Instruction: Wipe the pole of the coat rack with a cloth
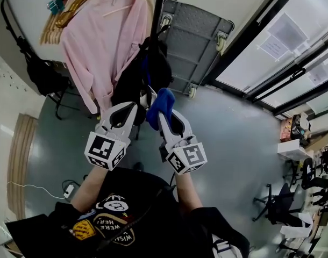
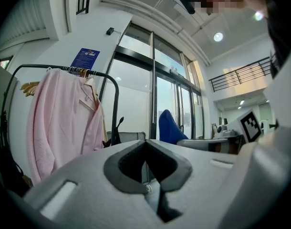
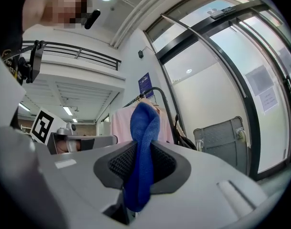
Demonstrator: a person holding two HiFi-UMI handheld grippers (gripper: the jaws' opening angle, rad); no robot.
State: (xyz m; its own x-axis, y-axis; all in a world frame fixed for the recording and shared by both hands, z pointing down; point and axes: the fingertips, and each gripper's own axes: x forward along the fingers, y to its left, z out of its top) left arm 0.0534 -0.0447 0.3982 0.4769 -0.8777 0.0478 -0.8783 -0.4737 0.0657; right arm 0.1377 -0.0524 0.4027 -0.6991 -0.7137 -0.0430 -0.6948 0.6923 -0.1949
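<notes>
a pink shirt (image 1: 99, 47) fills most of the coat rack, with wooden hangers (image 1: 62, 15) bunched beside it at the rail's far end. lower down a dark bundle (image 1: 134, 77) – a bag or a garment, hard to tell which – hangs against the pole (image 1: 159, 7) and hides its middle stretch. a grey folded cart (image 1: 199, 42) leans on the wall just past the rack, glass doors (image 1: 293, 42) run along the right, and a white cable (image 1: 35, 186) trails on the grey floor (image 1: 234, 138) at the left. office chairs (image 1: 277, 203) stand well apart at the lower right.

the right hand-held gripper (image 1: 161, 116) is clamped on a blue cloth (image 1: 163, 102), which is pinched between the ribbed pads and sticks out past the tips in a rounded fold. from the head view the cloth sits just beside the lower part of the pole, right against the dark bundle – whether it touches the pole itself cannot be made out.

the left hand-held gripper (image 1: 137, 105) points at the same spot, close beside the right one. its jaws are together at the tips with nothing between them.
</notes>
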